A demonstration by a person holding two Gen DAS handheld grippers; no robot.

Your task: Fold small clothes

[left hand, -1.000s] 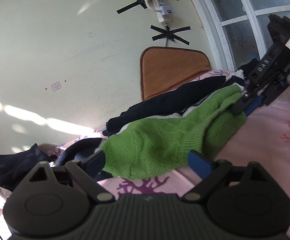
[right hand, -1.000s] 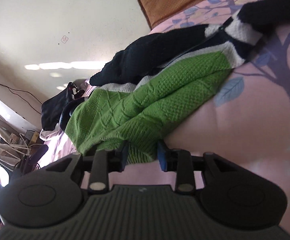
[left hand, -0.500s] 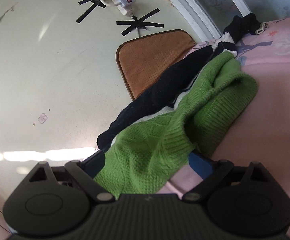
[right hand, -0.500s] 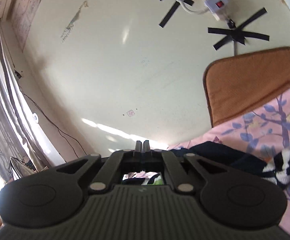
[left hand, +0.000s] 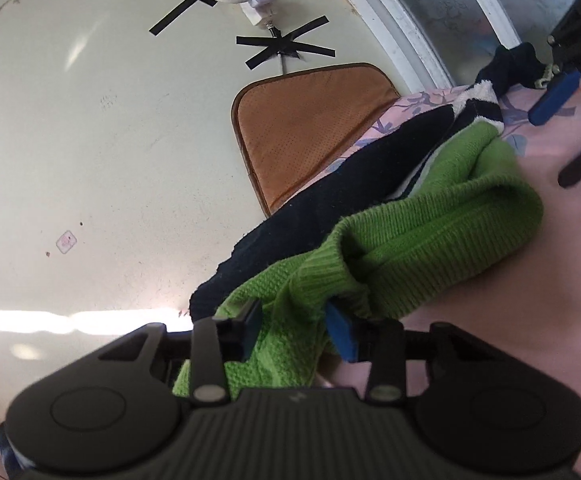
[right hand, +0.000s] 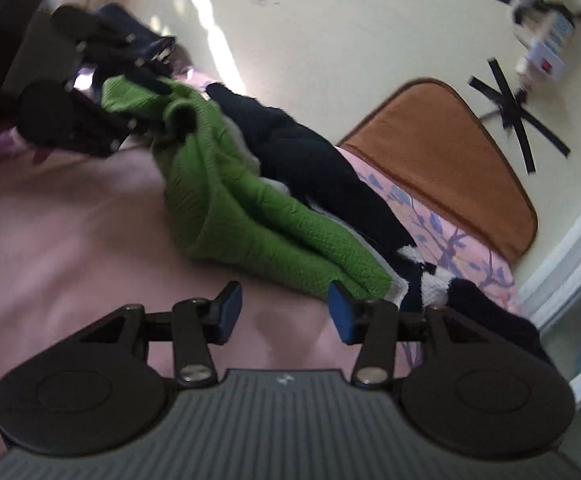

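A green knit sweater (left hand: 430, 232) lies bunched on the pink bedsheet (left hand: 550, 300), on top of a black garment (left hand: 350, 184). My left gripper (left hand: 294, 332) has the sweater's ribbed edge between its jaws, which are closing, and the pads press the knit. The right wrist view shows that gripper (right hand: 146, 92) at the sweater's (right hand: 242, 216) far end. My right gripper (right hand: 286, 316) hovers over the sheet (right hand: 70, 220) just short of the sweater's near end. Its jaws are opening with nothing between them. In the left wrist view it (left hand: 566, 128) appears at the right edge.
A black-and-white fleecy piece (right hand: 414, 264) lies beside the black garment (right hand: 314, 168). A brown cushion (left hand: 306, 128) leans on the wall behind. A power strip (left hand: 250, 0) is taped to the wall, and a window frame (left hand: 390, 12) stands at the right.
The left jaws have narrowed onto the green sweater's ribbed edge. The right gripper let go of the sweater's other end, swung up, rolled over and came back down with its jaws apart.
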